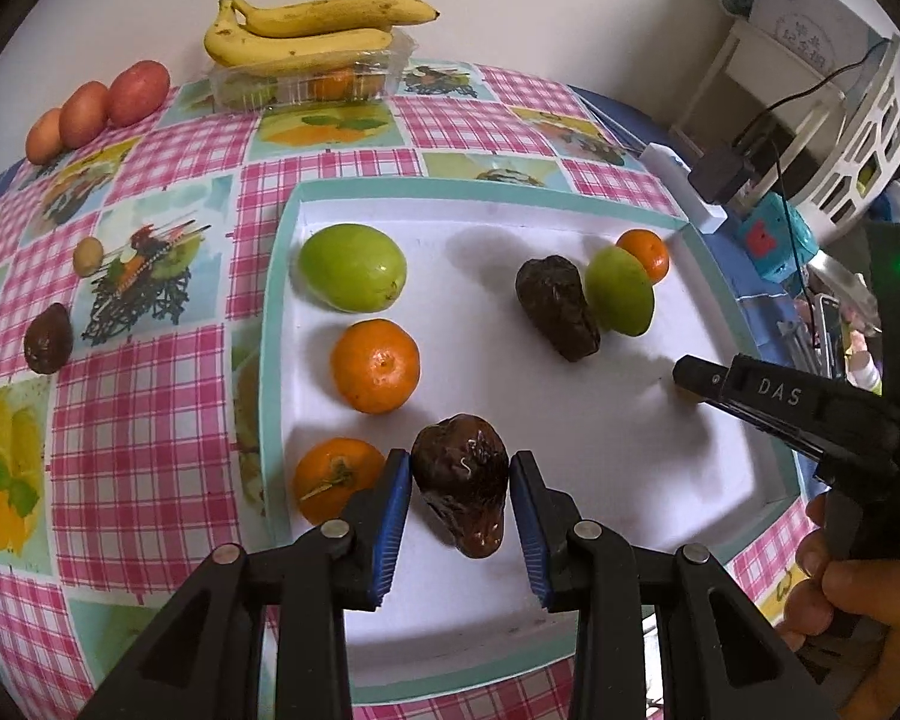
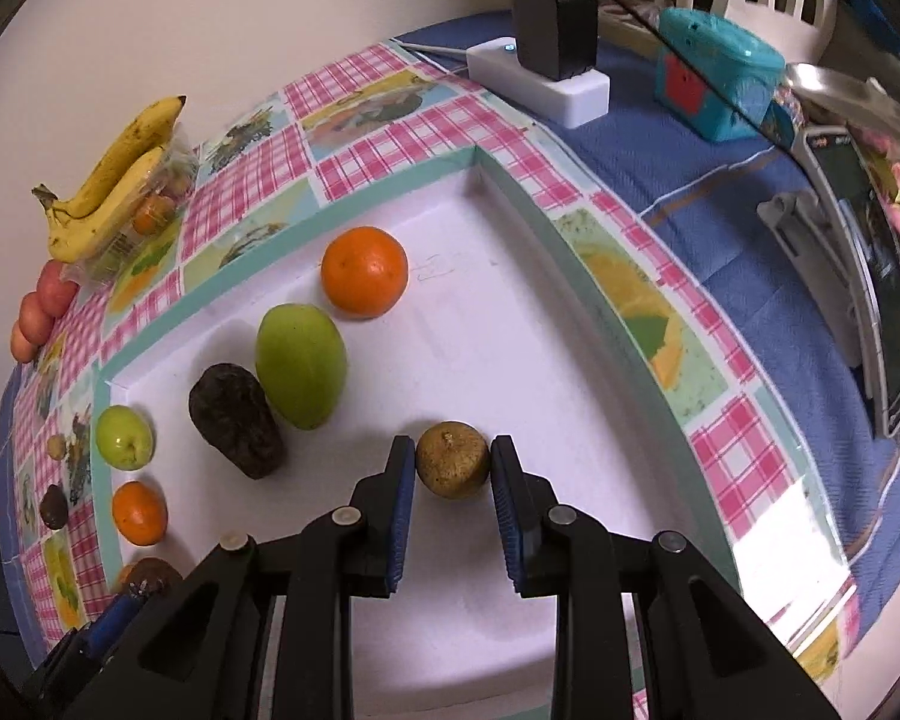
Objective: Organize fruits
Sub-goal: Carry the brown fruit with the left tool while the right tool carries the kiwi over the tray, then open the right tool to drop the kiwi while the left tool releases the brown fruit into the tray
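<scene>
Left wrist view: left gripper (image 1: 459, 468) clamps a dark wrinkled fruit (image 1: 461, 495), right gripper (image 2: 453, 462) a brown round fruit (image 2: 453, 459), both over the white tray (image 1: 600, 480) for sorting

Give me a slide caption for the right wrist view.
Right gripper shut on a small brown round fruit over the white tray, beside a green fruit and an orange.

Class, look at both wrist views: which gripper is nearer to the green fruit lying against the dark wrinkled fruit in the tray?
Right. The right gripper sits just below-right of the green fruit; the left gripper is across the tray.
</scene>
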The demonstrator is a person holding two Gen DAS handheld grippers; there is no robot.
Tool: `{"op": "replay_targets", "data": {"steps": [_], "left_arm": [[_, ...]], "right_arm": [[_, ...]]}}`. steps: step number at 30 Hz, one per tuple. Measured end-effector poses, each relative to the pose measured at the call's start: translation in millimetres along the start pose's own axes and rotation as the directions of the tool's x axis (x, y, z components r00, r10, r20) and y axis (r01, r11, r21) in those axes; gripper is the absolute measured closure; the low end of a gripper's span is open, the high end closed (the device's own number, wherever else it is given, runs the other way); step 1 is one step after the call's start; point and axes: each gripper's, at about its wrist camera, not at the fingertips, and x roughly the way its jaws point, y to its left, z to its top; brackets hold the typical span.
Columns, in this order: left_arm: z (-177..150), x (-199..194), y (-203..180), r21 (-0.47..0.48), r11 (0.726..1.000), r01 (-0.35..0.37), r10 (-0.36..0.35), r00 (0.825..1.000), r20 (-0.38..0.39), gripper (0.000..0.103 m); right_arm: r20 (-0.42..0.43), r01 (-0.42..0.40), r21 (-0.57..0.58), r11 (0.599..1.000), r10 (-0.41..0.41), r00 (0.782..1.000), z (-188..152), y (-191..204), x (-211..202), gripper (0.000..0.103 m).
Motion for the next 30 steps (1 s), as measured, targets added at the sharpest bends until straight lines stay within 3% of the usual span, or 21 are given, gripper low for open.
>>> {"op": "replay_targets", "data": {"steps": [7,10,14,20,22,24,27,30], "left_arm": [[2,-10,0,-0.004,1.0,0.014,-0.014,1.0,0.012,0.064],[3,-20,-4,0.004,1.0,0.029,-0.029,0.999,0.031,0.05],[8,-34,-3,0.007,1.0,0.02,-0.021,0.998,0.067,0.049],[17,-51,25,-0.078,0.995,-0.065,0.075,0.989,0.129,0.023],[19,-56,41,-0.116,0.987,-0.115,0.131,0.981,0.141,0.007],[20,-64,59,-0.164,0.971,-0.174,0.199,0.967,0.156,0.0],[22,-73,81,-0.209,0.934,-0.289,0.326,0.929,0.174,0.0],[23,-78,100,-0.237,0.906,-0.351,0.395,0.902,0.173,0.0]], "right_arm": [[-0.006,-0.01,0.022,1.0,0.01,1.0,-2,-2,-1,0.076],[-0.006,0.003,0.019,1.0,-0.002,1.0,-2,-2,-4,0.075],[0.018,0.031,0.008,0.999,-0.031,0.999,0,1,-12,0.063],[0.046,0.045,-0.027,0.999,-0.043,0.998,1,9,-23,0.063],[0.048,0.044,-0.043,0.998,-0.042,0.998,0,14,-25,0.061],[0.046,0.039,-0.065,0.997,-0.036,0.998,-2,21,-25,0.054],[0.044,0.04,-0.101,0.994,-0.036,0.998,-4,33,-25,0.044],[0.056,0.065,-0.145,0.987,-0.058,0.997,-9,45,-27,0.037]]}}
